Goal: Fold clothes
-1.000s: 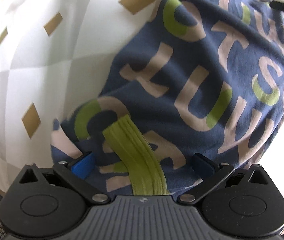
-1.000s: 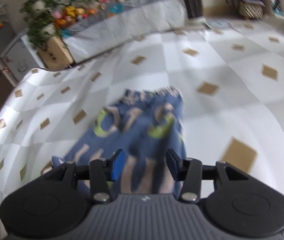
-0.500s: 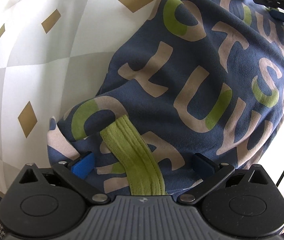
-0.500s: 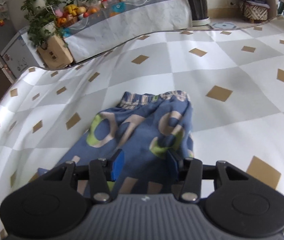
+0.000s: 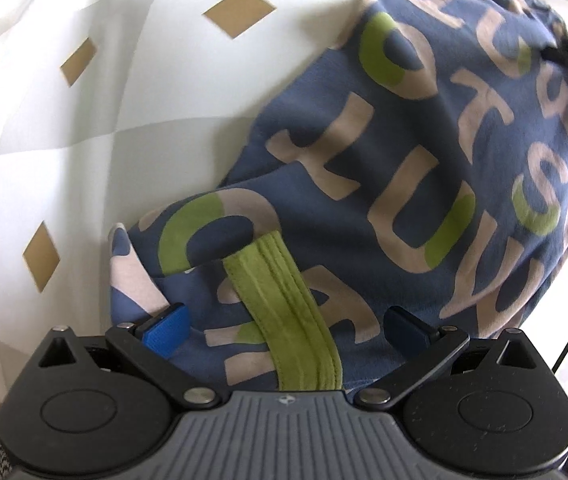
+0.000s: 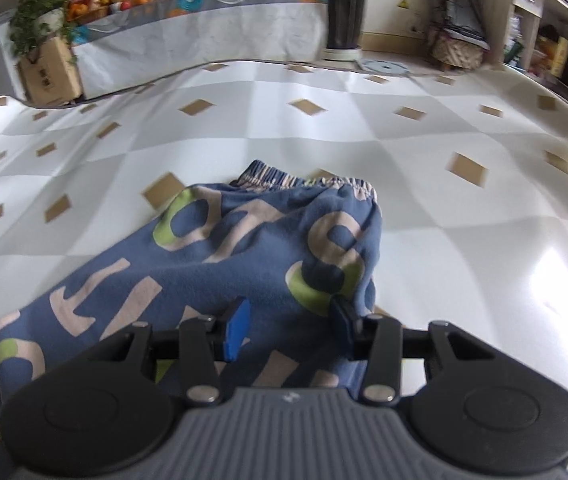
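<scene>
A pair of blue fleece trousers [image 6: 252, 264] lies flat on the white-and-grey checked tabletop [image 6: 444, 208], printed all over with large beige and lime-green letters. The striped elastic waistband [image 6: 308, 180] sits bunched at the far end in the right wrist view. In the left wrist view the trousers [image 5: 424, 168] are doubled over, and a lime-green ribbed cuff [image 5: 284, 312] runs diagonally across the near folded layer.

The right gripper [image 6: 290, 330] is hovering low over the blue lettered trousers [image 6: 244, 248], fingers spread apart, while the striped waistband [image 6: 308, 180] is lying farther off on the checked tablecloth [image 6: 424, 208].
</scene>
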Demonstrator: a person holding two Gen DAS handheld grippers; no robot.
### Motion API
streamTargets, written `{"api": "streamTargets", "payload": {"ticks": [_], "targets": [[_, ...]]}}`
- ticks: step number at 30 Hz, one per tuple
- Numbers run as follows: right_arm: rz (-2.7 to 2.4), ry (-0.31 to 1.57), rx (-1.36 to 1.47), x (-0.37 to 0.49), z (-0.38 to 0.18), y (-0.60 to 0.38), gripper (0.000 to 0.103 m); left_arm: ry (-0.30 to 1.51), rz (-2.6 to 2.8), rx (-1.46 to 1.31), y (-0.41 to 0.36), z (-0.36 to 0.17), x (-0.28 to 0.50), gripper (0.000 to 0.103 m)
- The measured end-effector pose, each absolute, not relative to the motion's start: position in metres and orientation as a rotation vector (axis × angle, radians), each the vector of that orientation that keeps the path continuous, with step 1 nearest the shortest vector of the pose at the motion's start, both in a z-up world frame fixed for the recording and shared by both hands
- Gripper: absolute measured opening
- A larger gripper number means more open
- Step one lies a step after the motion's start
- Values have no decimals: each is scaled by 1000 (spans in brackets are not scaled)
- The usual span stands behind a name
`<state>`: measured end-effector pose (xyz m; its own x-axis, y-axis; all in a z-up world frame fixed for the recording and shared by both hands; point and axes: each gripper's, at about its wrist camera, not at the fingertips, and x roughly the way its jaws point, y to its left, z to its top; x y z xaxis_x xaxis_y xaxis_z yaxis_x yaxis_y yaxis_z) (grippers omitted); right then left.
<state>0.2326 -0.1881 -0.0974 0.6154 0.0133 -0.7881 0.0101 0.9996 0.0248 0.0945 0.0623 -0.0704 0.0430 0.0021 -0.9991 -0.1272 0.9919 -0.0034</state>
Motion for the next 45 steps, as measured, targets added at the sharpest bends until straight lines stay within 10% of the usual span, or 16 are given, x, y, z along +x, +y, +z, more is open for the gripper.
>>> {"api": "streamTargets", "payload": {"ticks": [18, 45], "targets": [[-538, 1050, 263, 129, -73, -351, 50, 1413, 36, -185, 63, -60, 53, 103], [-42, 1051, 287, 6, -39, -225, 60, 1383, 178, -309, 84, -83, -32, 103]]}}
